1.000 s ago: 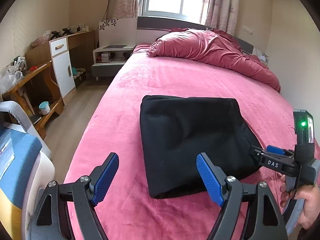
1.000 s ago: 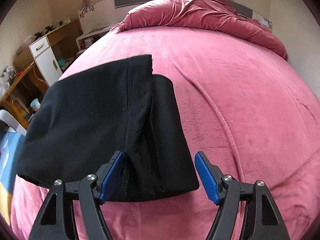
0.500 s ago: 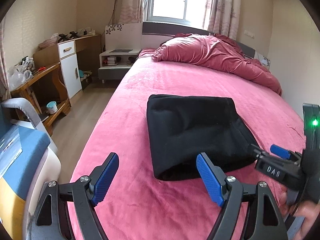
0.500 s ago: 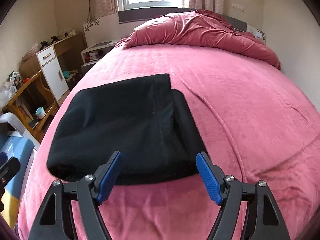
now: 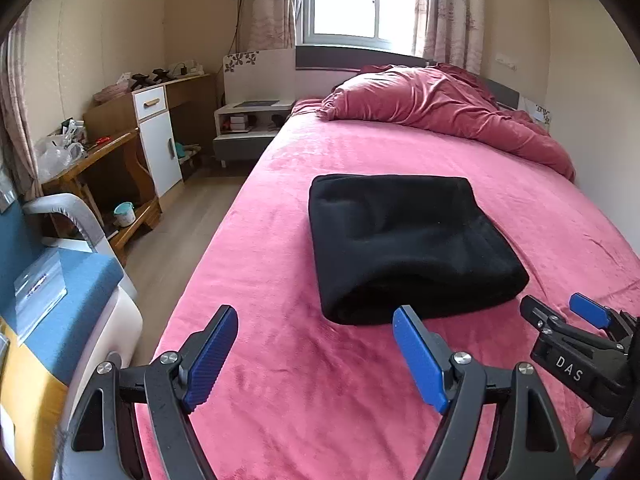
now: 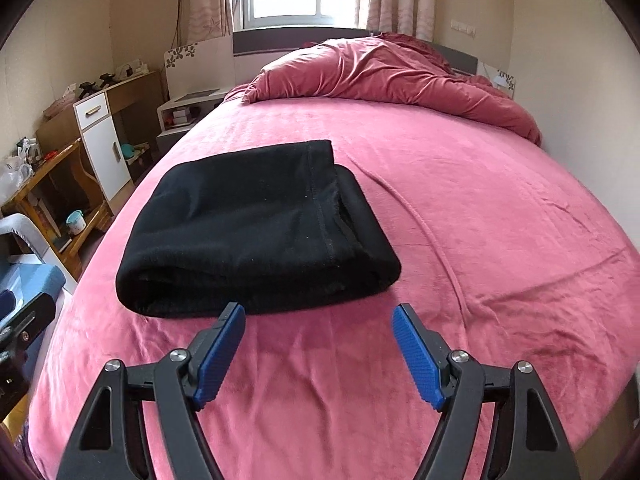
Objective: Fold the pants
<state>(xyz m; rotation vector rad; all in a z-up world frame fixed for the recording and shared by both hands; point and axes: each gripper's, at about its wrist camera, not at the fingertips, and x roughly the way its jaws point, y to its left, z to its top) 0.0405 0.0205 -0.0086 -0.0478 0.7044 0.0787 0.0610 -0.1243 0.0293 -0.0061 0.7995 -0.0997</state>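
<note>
The black pants (image 5: 408, 240) lie folded into a thick rectangle on the pink bed (image 5: 320, 380); they also show in the right wrist view (image 6: 256, 232). My left gripper (image 5: 316, 356) is open and empty, held back from the pants' near edge. My right gripper (image 6: 320, 352) is open and empty, just short of the near edge of the pants. The right gripper also shows at the right edge of the left wrist view (image 5: 568, 320), apart from the pants.
A crumpled red duvet (image 5: 440, 108) lies at the head of the bed. Left of the bed are a wooden floor, a white nightstand (image 5: 248, 128), a wooden desk with a white cabinet (image 5: 156, 140), and a blue and white chair (image 5: 60, 300).
Both grippers have pulled back and risen away from the pants. The right gripper, which straddled the pants' near corner a second ago, now stands clear of them.
</note>
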